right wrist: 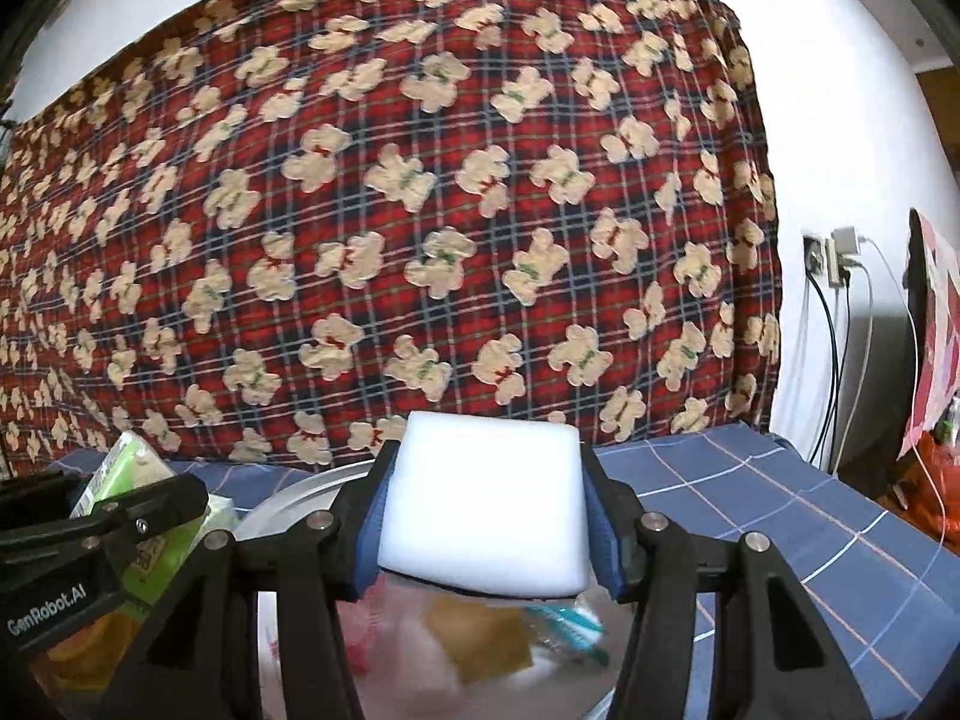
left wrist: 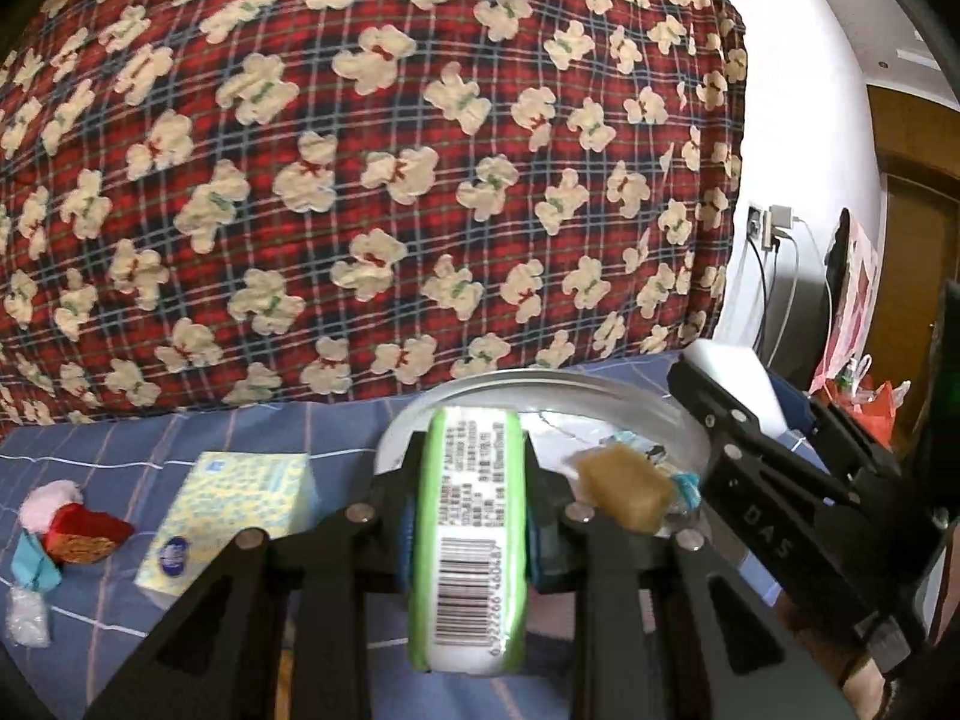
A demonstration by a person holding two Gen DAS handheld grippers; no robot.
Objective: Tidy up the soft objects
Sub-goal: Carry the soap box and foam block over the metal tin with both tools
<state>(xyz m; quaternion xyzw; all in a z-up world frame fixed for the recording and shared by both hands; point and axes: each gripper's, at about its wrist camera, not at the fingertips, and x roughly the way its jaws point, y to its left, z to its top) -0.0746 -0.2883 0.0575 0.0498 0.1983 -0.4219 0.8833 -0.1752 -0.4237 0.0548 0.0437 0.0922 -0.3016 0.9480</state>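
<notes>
My left gripper (left wrist: 471, 495) is shut on a green-and-white tissue pack (left wrist: 471, 534) with a barcode, held above the near rim of a metal bowl (left wrist: 540, 387). My right gripper (right wrist: 483, 510) is shut on a white sponge block (right wrist: 483, 504), held over the same bowl (right wrist: 282, 504). It shows in the left wrist view (left wrist: 729, 414) at the bowl's right. A tan sponge (left wrist: 624, 489) and a teal-wrapped item (left wrist: 684, 486) lie in the bowl. The tan sponge (right wrist: 480, 630) also shows below the white block. The tissue pack (right wrist: 129, 480) and left gripper appear at the right wrist view's left.
On the blue checked sheet (left wrist: 120, 438) lie a yellow tissue box (left wrist: 234, 516), a pink and red plush (left wrist: 66, 519), a teal packet (left wrist: 36, 564) and a clear bag (left wrist: 27, 624). A red plaid bear quilt (left wrist: 372, 168) rises behind. Wall socket and cables (left wrist: 771, 234) are at right.
</notes>
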